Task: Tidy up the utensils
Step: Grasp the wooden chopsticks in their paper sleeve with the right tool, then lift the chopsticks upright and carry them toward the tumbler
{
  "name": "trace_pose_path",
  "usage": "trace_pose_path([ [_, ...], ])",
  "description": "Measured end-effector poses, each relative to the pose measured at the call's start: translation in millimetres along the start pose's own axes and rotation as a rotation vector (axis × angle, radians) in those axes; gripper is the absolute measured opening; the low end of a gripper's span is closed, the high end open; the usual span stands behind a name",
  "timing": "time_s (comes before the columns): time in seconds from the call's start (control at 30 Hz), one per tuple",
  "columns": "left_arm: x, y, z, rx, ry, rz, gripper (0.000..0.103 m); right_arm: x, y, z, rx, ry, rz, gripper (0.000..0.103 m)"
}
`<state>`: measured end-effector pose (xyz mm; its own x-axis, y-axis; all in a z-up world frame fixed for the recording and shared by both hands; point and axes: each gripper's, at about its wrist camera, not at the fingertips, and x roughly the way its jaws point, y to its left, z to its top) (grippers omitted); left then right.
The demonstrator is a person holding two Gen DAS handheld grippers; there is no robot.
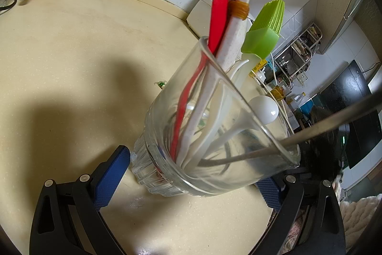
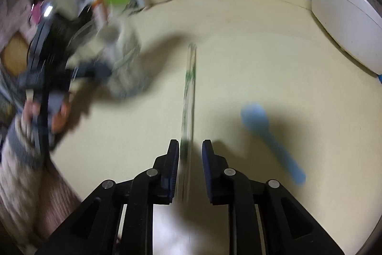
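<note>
Utensils (image 1: 218, 11) in glass (image 1: 210, 135), L fingers (image 1: 191, 173) clasping it; R fingers (image 2: 190, 157) parted around straw (image 2: 188, 97); cream counter (image 1: 71, 40).

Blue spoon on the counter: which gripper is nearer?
Right. The right gripper hangs just beside the blue spoon, a clear straw between its fingers. The left gripper brackets the glass cup farther off.

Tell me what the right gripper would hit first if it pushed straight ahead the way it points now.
Most likely the bare cream countertop. The right gripper points steeply down along the clear, green-patterned stick between its fingers. The light blue plastic spoon lies off to the right. Blur leaves depth uncertain.
</note>
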<state>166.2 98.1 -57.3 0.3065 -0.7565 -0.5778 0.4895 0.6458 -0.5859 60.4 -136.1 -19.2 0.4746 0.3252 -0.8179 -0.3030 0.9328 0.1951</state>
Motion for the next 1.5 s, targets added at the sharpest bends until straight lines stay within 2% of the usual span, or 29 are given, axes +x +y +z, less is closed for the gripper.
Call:
trace_pose_path([
  [0.13, 0.0, 0.0, 0.0, 0.000, 0.000, 0.000, 0.099, 24.4, -0.3, 38.2, 0.000, 0.007, 0.017, 0.022],
  [0.27, -0.1, 0.0, 0.0, 0.000, 0.000, 0.000, 0.099, 54.5, 6.7, 68.9, -0.047, 0.037, -0.018, 0.025],
  [0.47, -0.1, 0.1, 0.0, 0.000, 0.000, 0.000, 0.099, 80.3, 14.9, 91.7, -0.112, 0.035, -0.065, 0.026],
  [0.6, 0.0, 0.1, 0.0, 0.000, 0.000, 0.000, 0.099, 89.4, 20.2, 95.9, -0.178, 0.011, -0.124, 0.026],
  [0.73, 0.0, 0.0, -0.1, 0.000, 0.000, 0.000, 0.099, 89.9, 15.3, 93.8, -0.190, -0.006, -0.105, 0.025],
  [0.8, 0.0, 0.1, 0.0, 0.000, 0.000, 0.000, 0.099, 86.2, 17.5, 88.3, -0.196, -0.008, -0.097, 0.014],
  [0.83, 0.0, 0.0, 0.0, 0.000, 0.000, 0.000, 0.099, 81.5, 17.6, 83.2, -0.199, -0.010, -0.097, 0.013],
  [1.03, 0.1, 0.0, -0.1, 0.000, 0.000, 0.000, 0.099, 80.9, 11.1, 82.9, -0.147, -0.016, -0.073, 0.011],
  [1.2, 0.0, 0.1, 0.0, 0.000, 0.000, 0.000, 0.099, 59.0, -3.9, 83.5, -0.055, -0.102, -0.017, 0.011],
  [1.5, 0.1, 0.1, -0.1, 0.000, 0.000, 0.000, 0.099, -5.2, -6.9, 84.1, -0.004, -0.353, 0.004, 0.011],
])
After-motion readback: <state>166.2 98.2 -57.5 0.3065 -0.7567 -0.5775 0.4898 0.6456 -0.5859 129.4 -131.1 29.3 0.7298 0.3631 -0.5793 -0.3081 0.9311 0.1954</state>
